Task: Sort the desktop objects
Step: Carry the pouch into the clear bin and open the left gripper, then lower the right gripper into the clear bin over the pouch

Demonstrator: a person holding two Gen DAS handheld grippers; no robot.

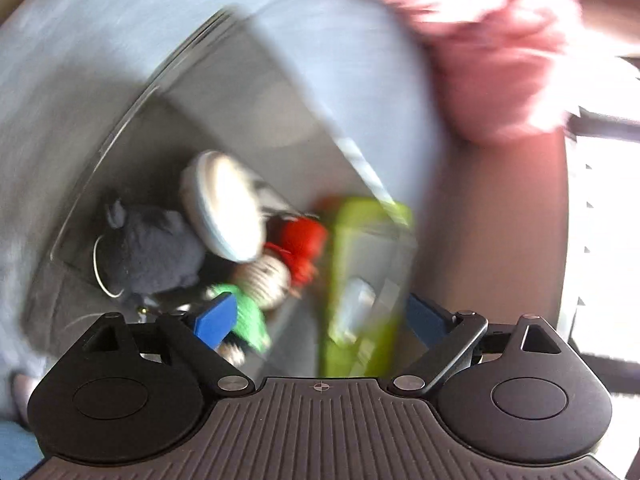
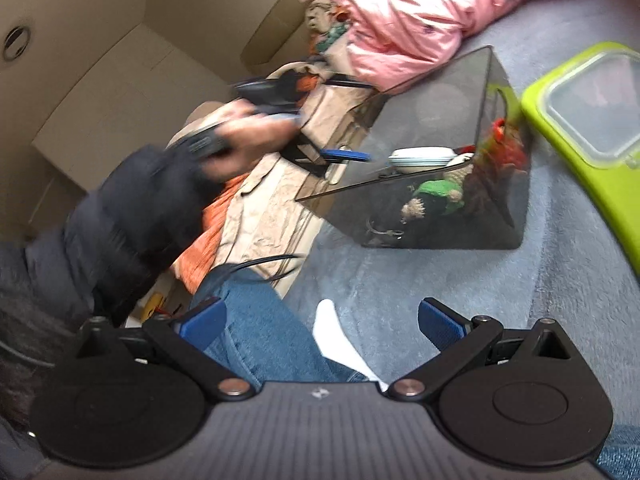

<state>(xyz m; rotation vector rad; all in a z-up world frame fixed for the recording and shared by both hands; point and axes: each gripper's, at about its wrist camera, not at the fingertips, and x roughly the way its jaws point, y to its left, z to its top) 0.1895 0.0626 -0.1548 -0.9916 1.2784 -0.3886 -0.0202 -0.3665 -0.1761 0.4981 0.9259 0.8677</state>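
The left gripper point(image 1: 320, 316) hovers spread and empty over the smoky transparent plastic bin point(image 2: 480, 128) of toys; the lime-green lidded container point(image 2: 584, 120) lies at the bin's three o'clock, the right gripper point(image 2: 322, 320) likewise spread and empty, so lower slowly.

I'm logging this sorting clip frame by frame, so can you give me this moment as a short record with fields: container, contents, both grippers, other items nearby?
container: smoky clear bin on the blue-grey carpet
contents: white round dish, grey plush, red knitted toy, doll in green
left gripper: open, above the bin, nothing held; view blurred
right gripper: open, nothing held, away from the bin
nearby: green-rimmed lid beside the bin; pink jacket behind it
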